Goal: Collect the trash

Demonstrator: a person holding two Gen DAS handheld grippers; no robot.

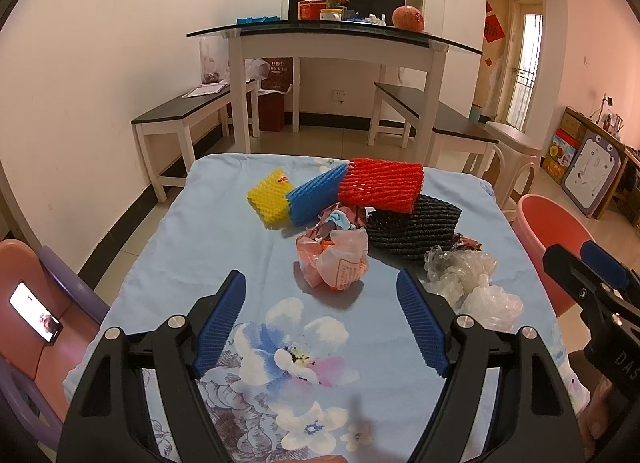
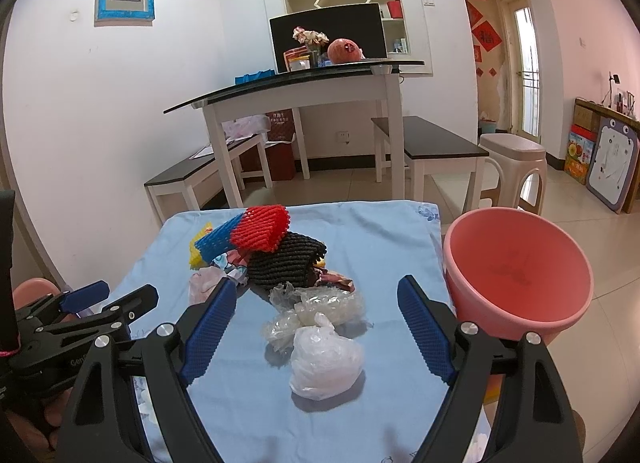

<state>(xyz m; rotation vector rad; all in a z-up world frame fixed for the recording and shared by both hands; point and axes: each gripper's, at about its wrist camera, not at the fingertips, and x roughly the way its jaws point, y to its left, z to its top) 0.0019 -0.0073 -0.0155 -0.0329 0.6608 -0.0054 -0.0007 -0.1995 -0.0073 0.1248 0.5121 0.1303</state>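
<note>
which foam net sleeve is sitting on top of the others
The red foam net: it rests across the blue one and the black one, while the yellow one lies on the cloth.

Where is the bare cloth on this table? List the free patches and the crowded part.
Free: the near strip of tablecloth with the flower print, under the open left gripper, and its left edge. Crowded: the far middle, where foam nets and plastic bags pile up.

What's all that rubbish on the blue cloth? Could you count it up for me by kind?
Foam nets: 4 (yellow, blue, red, black)
Pink bag: 1
Clear plastic bags: 2
Printed wrappers: 2 at least
Total: 9, roughly; the pile hides some.
</note>
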